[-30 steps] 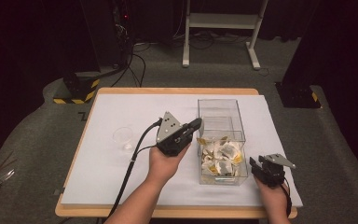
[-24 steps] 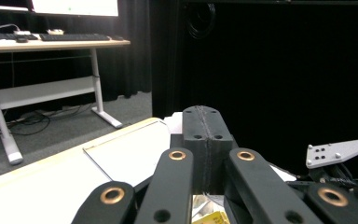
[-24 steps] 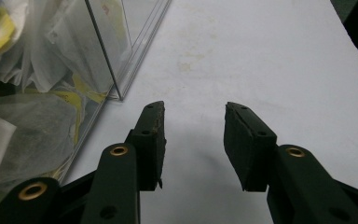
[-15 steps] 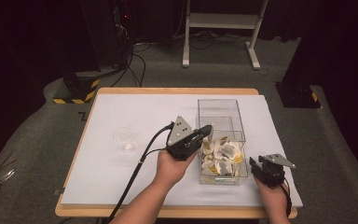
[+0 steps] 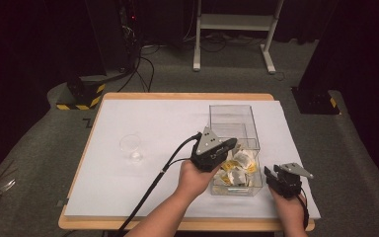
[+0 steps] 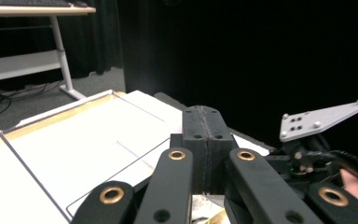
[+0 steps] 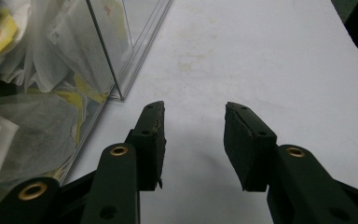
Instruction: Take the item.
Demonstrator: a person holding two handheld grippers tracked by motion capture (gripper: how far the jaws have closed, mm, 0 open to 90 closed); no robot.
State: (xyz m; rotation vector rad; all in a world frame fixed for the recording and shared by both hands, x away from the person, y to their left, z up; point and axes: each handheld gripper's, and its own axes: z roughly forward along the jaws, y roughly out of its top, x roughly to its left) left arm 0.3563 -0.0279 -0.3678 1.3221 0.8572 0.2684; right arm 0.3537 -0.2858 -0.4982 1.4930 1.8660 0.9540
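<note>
At frame centre the left claw [image 5: 225, 148], jaws pressed shut on nothing, hangs over the clear box [image 5: 234, 148] of tea bags [image 5: 237, 168] on the worktop [image 5: 168, 123], while the right claw [image 5: 272, 178], partly open and empty, rests lower right beside the box.

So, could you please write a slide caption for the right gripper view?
Open right tongs rest over the white table cover, beside a clear box of tea bags.
</note>
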